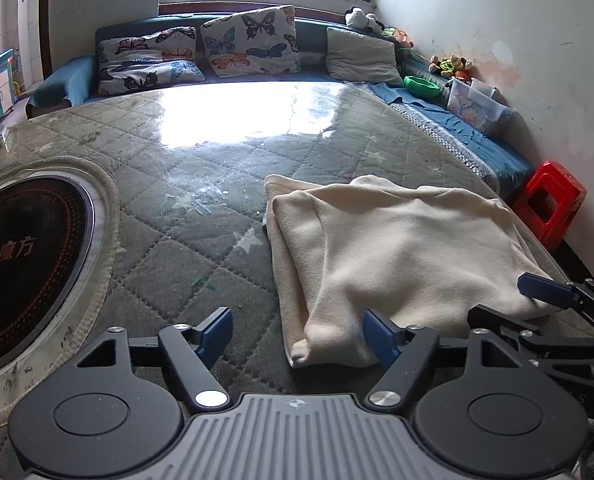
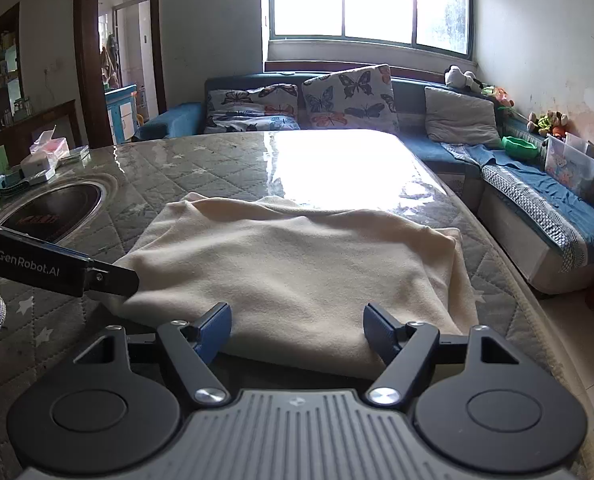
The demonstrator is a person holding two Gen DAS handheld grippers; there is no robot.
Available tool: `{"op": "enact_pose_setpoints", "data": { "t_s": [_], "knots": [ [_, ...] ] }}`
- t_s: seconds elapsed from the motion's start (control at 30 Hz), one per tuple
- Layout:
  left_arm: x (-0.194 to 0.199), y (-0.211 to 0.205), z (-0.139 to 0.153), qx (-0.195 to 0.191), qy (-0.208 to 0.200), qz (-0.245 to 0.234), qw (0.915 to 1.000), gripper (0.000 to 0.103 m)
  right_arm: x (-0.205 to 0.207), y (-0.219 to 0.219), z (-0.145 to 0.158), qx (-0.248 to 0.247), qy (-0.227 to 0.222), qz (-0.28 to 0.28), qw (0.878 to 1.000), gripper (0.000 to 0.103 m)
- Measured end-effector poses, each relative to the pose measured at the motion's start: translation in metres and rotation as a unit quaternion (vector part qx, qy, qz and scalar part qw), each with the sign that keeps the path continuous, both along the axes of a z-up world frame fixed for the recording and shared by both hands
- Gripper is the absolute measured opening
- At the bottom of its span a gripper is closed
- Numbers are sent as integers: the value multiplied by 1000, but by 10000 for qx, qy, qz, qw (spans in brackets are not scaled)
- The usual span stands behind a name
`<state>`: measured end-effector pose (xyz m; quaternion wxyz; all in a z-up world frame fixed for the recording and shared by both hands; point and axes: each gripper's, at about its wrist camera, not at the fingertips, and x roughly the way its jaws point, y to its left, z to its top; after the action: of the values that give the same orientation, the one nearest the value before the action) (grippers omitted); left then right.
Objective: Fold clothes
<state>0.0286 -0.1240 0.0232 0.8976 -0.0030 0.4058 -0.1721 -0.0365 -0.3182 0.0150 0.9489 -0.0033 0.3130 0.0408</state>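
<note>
A cream garment (image 1: 393, 248) lies folded on the quilted table (image 1: 201, 184); it also shows in the right wrist view (image 2: 297, 264). My left gripper (image 1: 297, 332) is open at the garment's near left corner, and its right finger (image 1: 379, 334) touches the cloth. My right gripper (image 2: 297, 330) is open, its jaws spread over the garment's near edge. The right gripper shows at the right edge of the left wrist view (image 1: 553, 296). The left gripper shows at the left of the right wrist view (image 2: 109, 278), at the garment's left corner.
A round black cooktop (image 1: 21, 260) is set into the table at the left. A blue sofa with butterfly pillows (image 1: 249, 40) runs behind and to the right. A red stool (image 1: 549, 204) stands on the floor at the right. Small boxes (image 2: 41, 160) sit at the table's far left.
</note>
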Motion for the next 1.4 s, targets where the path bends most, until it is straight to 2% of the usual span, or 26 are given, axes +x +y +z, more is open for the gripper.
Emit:
{"op": "enact_pose_setpoints", "data": {
  "t_s": [0.2, 0.27, 0.3, 0.47, 0.57, 0.83, 0.97, 1.1, 1.27, 1.4],
  "knots": [
    [-3, 3, -3, 52, 25, 24, 10000, 79, -3, 1, -2, 32, 13, -43, 10000, 77],
    [-5, 4, -2, 66, -6, 16, 10000, 81, -3, 2, 0, 44, -12, -49, 10000, 81],
    [-6, 5, -2, 72, -7, 16, 10000, 82, -4, 2, 1, 45, -22, -49, 10000, 86],
    [-9, 6, 0, 90, -38, 14, 10000, 88, -3, 4, 9, 79, -133, -85, 9998, 88],
    [-10, 5, -1, 112, -49, -17, 9999, 90, 2, 4, 11, 27, -142, -147, 9998, 95],
    [-11, 7, -5, 169, -21, -62, 9998, 96, 23, 3, -7, 95, 214, -277, 9993, 103],
    [-12, 8, -6, 201, -23, -90, 9998, 99, 26, 5, -3, 60, 233, -197, 9995, 103],
    [-13, 9, -8, 233, -32, -129, 9996, 99, 36, 0, 13, 116, 119, -197, 9997, 103],
    [-11, 9, -9, 222, 0, -140, 9997, 100, 62, -6, 20, -52, 106, -173, 9998, 103],
    [-10, 8, -11, 235, 16, -185, 9996, 101, 96, -17, 14, -44, 326, -323, 9989, 103]
  ]
}}
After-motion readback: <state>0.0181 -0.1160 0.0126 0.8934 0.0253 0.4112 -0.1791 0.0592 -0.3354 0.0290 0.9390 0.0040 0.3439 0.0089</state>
